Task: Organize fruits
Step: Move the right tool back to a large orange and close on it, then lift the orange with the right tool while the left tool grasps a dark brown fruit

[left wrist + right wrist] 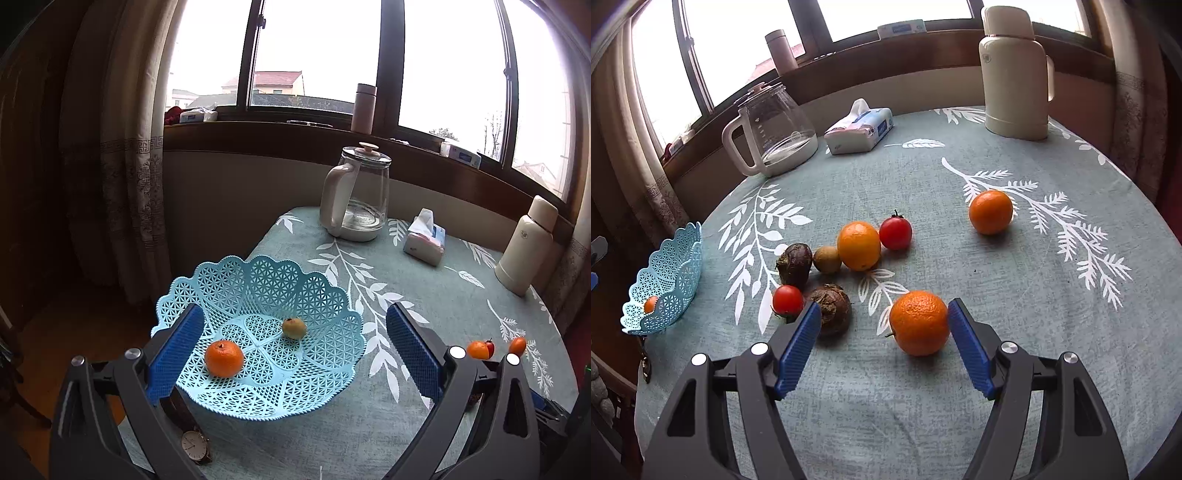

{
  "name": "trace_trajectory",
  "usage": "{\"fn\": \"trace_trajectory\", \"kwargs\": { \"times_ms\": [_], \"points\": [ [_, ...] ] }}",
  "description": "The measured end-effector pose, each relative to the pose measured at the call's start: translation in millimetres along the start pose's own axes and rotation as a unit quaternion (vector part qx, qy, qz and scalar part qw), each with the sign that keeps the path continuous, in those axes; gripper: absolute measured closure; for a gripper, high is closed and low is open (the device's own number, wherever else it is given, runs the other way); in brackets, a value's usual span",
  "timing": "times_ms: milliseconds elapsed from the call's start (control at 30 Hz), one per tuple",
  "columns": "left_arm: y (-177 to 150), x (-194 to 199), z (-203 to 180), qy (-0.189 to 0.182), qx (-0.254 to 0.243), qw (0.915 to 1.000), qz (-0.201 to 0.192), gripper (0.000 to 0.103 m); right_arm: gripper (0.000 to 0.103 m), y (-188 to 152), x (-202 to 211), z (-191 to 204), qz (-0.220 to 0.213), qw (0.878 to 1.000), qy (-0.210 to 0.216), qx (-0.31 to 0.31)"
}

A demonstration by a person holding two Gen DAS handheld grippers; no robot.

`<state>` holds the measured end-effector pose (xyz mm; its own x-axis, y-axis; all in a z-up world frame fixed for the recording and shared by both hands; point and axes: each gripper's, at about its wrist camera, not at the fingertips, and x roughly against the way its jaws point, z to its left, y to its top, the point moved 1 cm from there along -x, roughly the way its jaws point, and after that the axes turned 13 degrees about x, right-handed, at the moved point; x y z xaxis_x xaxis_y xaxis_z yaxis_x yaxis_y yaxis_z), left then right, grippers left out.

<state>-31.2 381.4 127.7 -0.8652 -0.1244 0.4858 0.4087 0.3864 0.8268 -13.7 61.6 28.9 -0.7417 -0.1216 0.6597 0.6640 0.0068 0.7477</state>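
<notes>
the orange (pixel 919 322) i'm going for sits on the tablecloth (pixel 960 406) right between my right gripper (pixel 880 345) pads, nearer the right pad, which looks touching or just beside it, can't tell which; the left pad is well off it. jaws are spread wide, nothing pinched. judging by looks: firm round fruit, bumpy peel so decent grip, medium weight, rolls easily if nudged from one side, so i'd centre it and close across the widest middle, moderate squeeze, not enough to bruise. just left of it a dark brown wrinkly fruit (pixel 831 308) sits beside my left pad, a small tomato (pixel 787 300) next to that, soft and easy to crush or knock. further back is another dark fruit (pixel 795 263), a small greenish-brown fruit (pixel 827 259), a second orange (pixel 858 245) touching a second tomato (pixel 895 233), and a third orange (pixel 990 212) alone to the right. the blue lattice basket (pixel 670 273) is at the table's left edge. my left gripper (pixel 295 354) hangs over that basket (pixel 325 295), jaws spread and empty; inside lie one tangerine (pixel 224 358) and one small yellowish fruit (pixel 294 328). a wristwatch (pixel 195 445) lies beside the basket. kettle (pixel 772 129), tissue pack (pixel 858 127), thermos (pixel 1014 74) at the back.
</notes>
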Motion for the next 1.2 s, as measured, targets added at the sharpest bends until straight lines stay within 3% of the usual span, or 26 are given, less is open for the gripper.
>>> {"fn": "trace_trajectory", "kwargs": {
  "times_ms": [267,433,567,833,1200],
  "points": [
    [-2.3,-3.5,-3.7,0.001,-0.003,1.0000,0.004,0.003,0.033,2.4,-12.7,-9.9,0.027,0.999,-0.019,-0.001],
    [-5.6,-6.1,-6.7,0.001,-0.009,0.9999,0.009,0.003,0.055,4.4,-23.0,-19.4,0.046,0.998,-0.032,-0.002],
    [-9.4,-9.3,-10.3,0.001,-0.016,0.9998,0.013,0.003,0.062,2.1,-30.5,-27.4,0.061,0.998,-0.028,-0.008],
    [-21.6,-17.0,-22.2,-0.002,-0.033,0.9991,0.025,0.003,0.063,2.9,-29.4,-30.7,0.056,0.998,-0.023,-0.005],
    [-57.1,-26.5,-65.2,-0.045,-0.065,0.9937,0.079,0.003,0.063,3.8,-9.9,-64.0,0.020,0.999,-0.024,-0.034]
  ]
}}
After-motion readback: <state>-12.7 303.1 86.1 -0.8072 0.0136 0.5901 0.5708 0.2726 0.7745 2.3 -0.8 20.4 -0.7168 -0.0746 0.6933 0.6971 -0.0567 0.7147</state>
